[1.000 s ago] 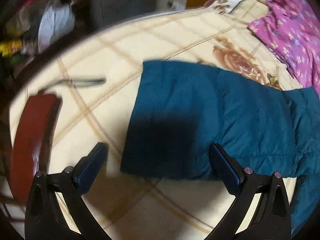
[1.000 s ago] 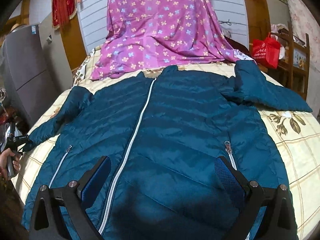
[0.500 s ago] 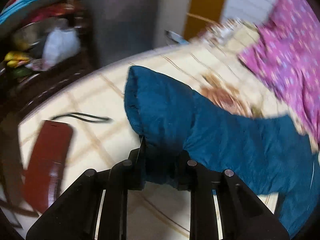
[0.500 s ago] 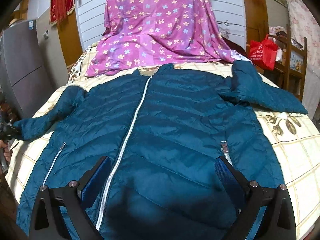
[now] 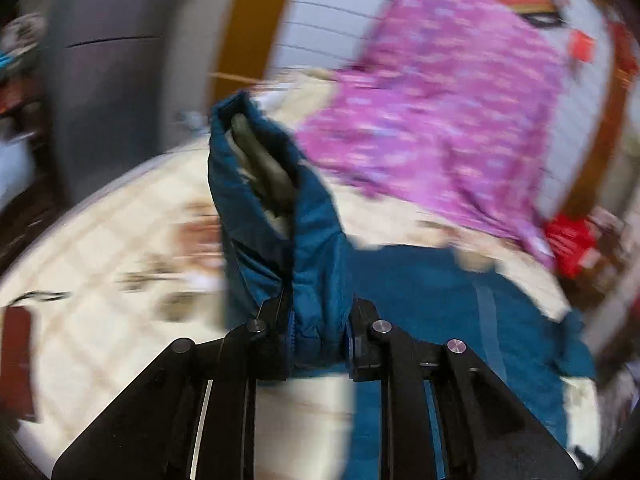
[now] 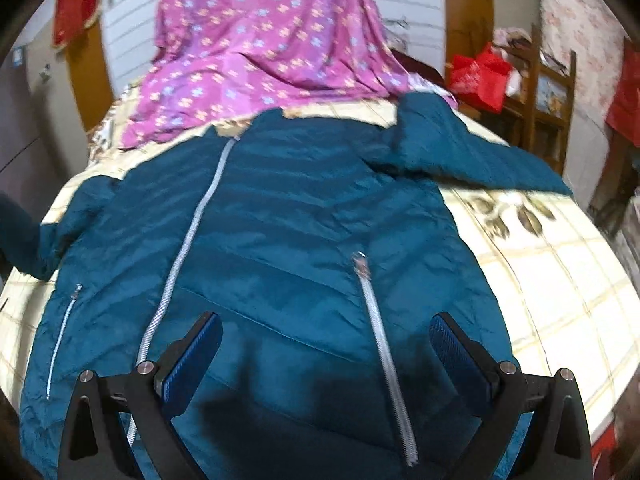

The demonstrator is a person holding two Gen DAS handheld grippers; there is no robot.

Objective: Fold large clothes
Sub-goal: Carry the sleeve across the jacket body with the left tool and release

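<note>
Right now the left gripper (image 5: 318,334) is pinching the sleeve (image 5: 276,216) of the blue jacket (image 6: 280,248). Its jaws are squeezed on the puffy cloth near the cuff, and the sleeve stands up above them off the bed (image 5: 120,248). The open end of the cuff points up and shows a pale grey lining (image 5: 260,164) inside. That view is blurry. Past the sleeve, more of the jacket lies on the cream checked bed cover, and a pink flowered sheet (image 5: 440,120) hangs behind it. A dark red flat thing (image 5: 16,360) sits at the left edge of the bed.

The right gripper (image 6: 326,342) has its jaws spread wide with nothing between them. It hangs over the bottom part of the jacket. The jacket lies flat on the bed with its front facing up. A silver zip (image 6: 188,248) runs down the middle, and there is a pocket zip (image 6: 384,344) on each side. The other sleeve (image 6: 492,164) lies out to the right on the bed cover. A red bag (image 6: 480,76) sits by a wooden shelf (image 6: 552,92) at the back right
</note>
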